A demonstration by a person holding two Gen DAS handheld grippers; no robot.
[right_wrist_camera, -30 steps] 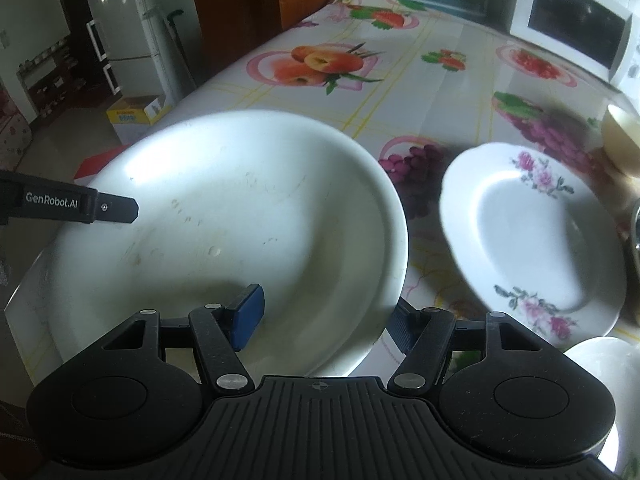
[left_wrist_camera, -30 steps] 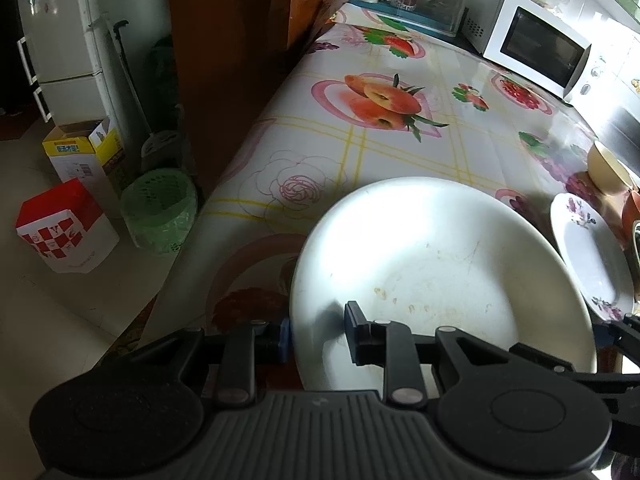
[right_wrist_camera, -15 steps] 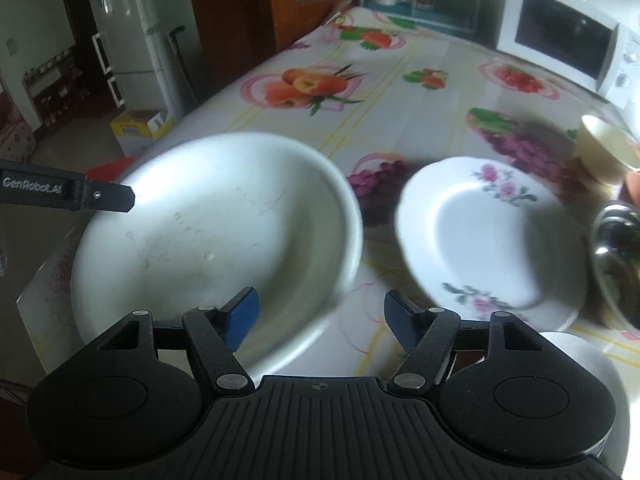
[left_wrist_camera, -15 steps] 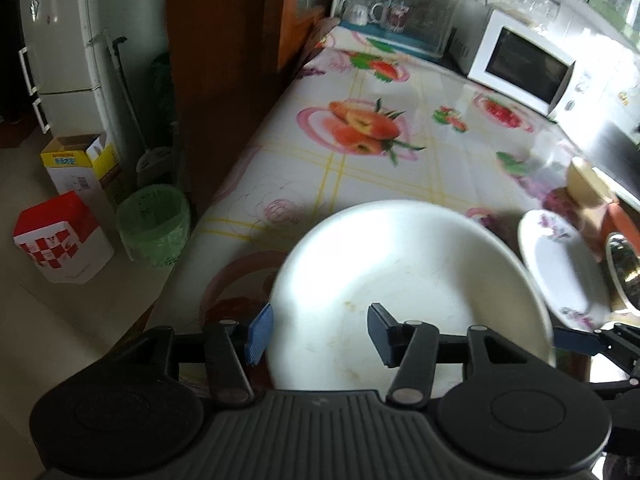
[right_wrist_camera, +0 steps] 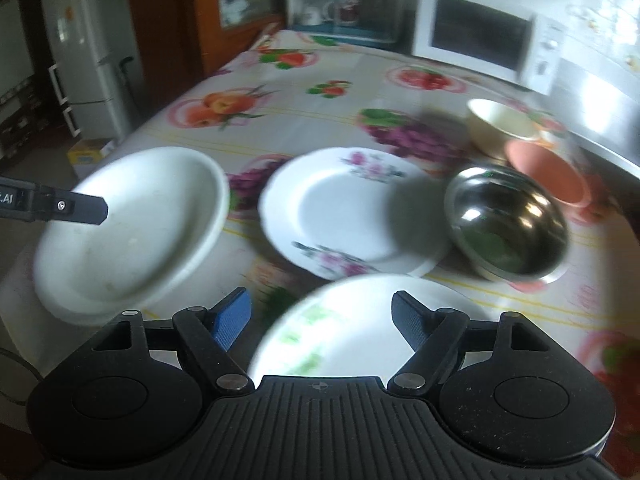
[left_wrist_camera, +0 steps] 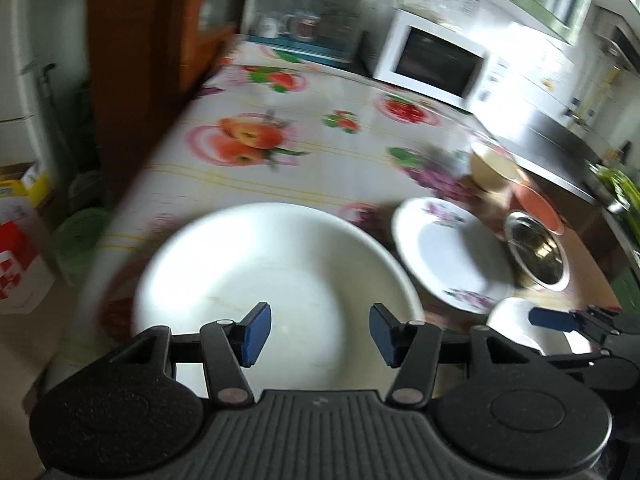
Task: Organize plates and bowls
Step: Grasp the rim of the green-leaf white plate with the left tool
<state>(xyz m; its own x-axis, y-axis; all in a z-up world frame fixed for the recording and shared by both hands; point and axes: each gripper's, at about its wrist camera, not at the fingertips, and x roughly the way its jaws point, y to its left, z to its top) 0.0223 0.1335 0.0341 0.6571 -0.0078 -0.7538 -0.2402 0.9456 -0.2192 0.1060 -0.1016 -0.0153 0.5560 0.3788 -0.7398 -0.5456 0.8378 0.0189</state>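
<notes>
On the fruit-print worktop [right_wrist_camera: 320, 128], near its left front corner, a large white bowl [right_wrist_camera: 132, 228] sits upright and mouth up, released: the left gripper [left_wrist_camera: 318, 334] hovers over its near rim with fingers [left_wrist_camera: 256, 334] apart, having just been opening, and nothing lies between them. Placed there, the bowl looks like the base of a stack, though that is a reading, not a fact. Being round, it has no long axis; its opening faces the ceiling. To its right a flower-rimmed plate [right_wrist_camera: 344, 212] lies flat, and nearer the front edge a white plate with green print [right_wrist_camera: 352, 328] lies under the right gripper [right_wrist_camera: 320, 322], whose fingers [right_wrist_camera: 232, 320] have also just been opening and stand apart, clamped on nothing. Farther right, a steel bowl [right_wrist_camera: 508, 224] rests tilted against the flowered plate's rim, or so it appears through the blur. Behind it, toward the right edge, stand an orange bowl [right_wrist_camera: 548, 176] and a cream bowl [right_wrist_camera: 500, 128], both open upward. A white microwave [right_wrist_camera: 480, 52] occupies the back right corner.
</notes>
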